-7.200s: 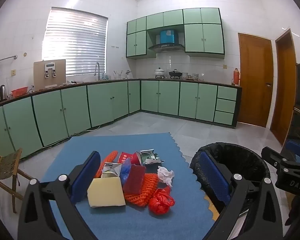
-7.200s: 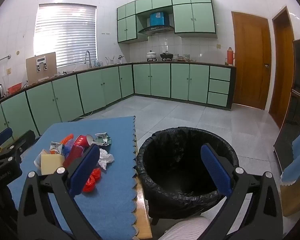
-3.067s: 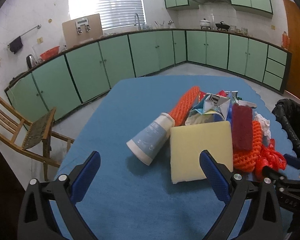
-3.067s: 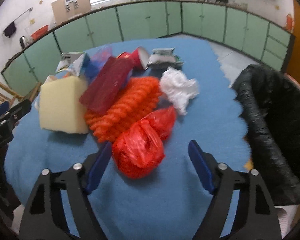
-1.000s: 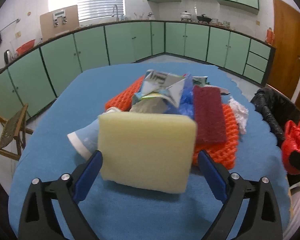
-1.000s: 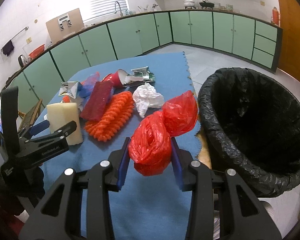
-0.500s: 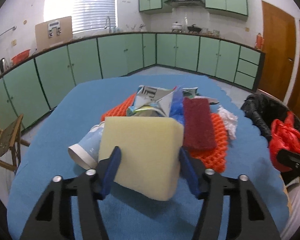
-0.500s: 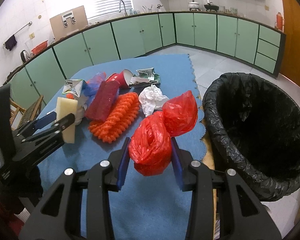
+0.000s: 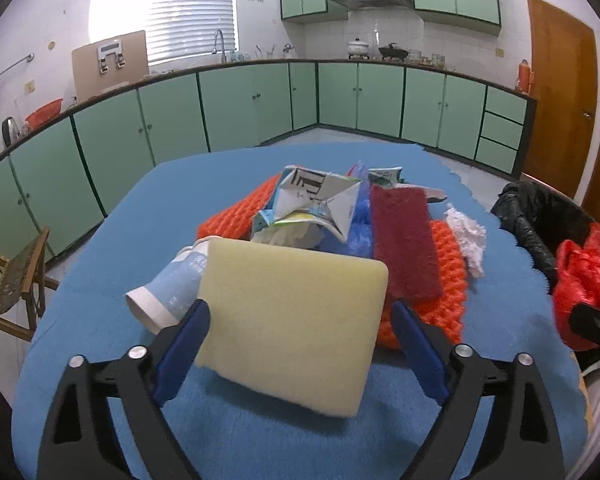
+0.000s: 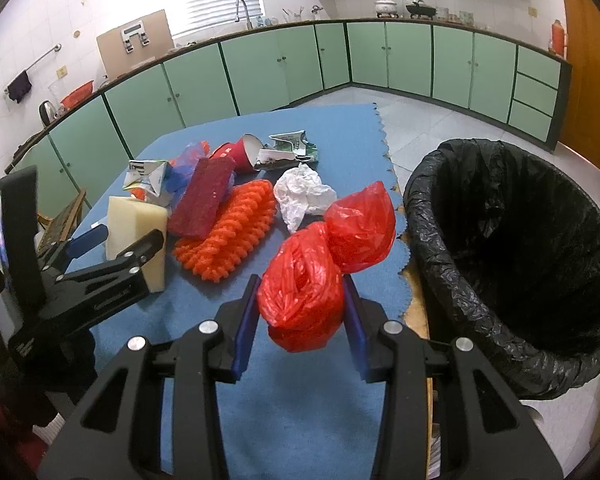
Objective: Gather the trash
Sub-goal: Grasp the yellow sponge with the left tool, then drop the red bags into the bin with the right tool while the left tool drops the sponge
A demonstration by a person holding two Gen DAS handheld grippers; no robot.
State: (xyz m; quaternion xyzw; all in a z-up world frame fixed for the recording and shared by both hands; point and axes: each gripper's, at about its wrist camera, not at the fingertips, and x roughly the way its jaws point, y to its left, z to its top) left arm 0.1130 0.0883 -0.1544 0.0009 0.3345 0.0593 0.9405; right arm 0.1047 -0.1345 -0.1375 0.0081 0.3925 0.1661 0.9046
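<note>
A pale yellow sponge [image 9: 292,320] stands tilted on the blue table mat [image 9: 100,300], at the near end of a trash pile. My left gripper [image 9: 298,344] straddles it, jaws opening wide; the pads sit at its two sides without pressing. In the right wrist view the sponge [image 10: 132,216] stands on edge between those fingers. My right gripper [image 10: 300,308] is shut on a crumpled red plastic bag [image 10: 300,280], held above the mat's right edge. Beside it is the black-lined trash bin [image 10: 500,320]. The left view has the red bag [image 9: 584,276] at far right.
The pile holds a paper cup [image 9: 168,292], orange mesh [image 10: 228,232], a dark red scrub pad [image 10: 204,196], a folded carton [image 9: 320,196], white crumpled paper [image 10: 304,192] and a red cup [image 10: 240,152]. A wooden chair [image 9: 16,280] stands left of the table.
Half a second ago the left jaws were squeezed narrow on the sponge; now they stand wide and the sponge is back at full width. The right gripper and its red bag stayed put.
</note>
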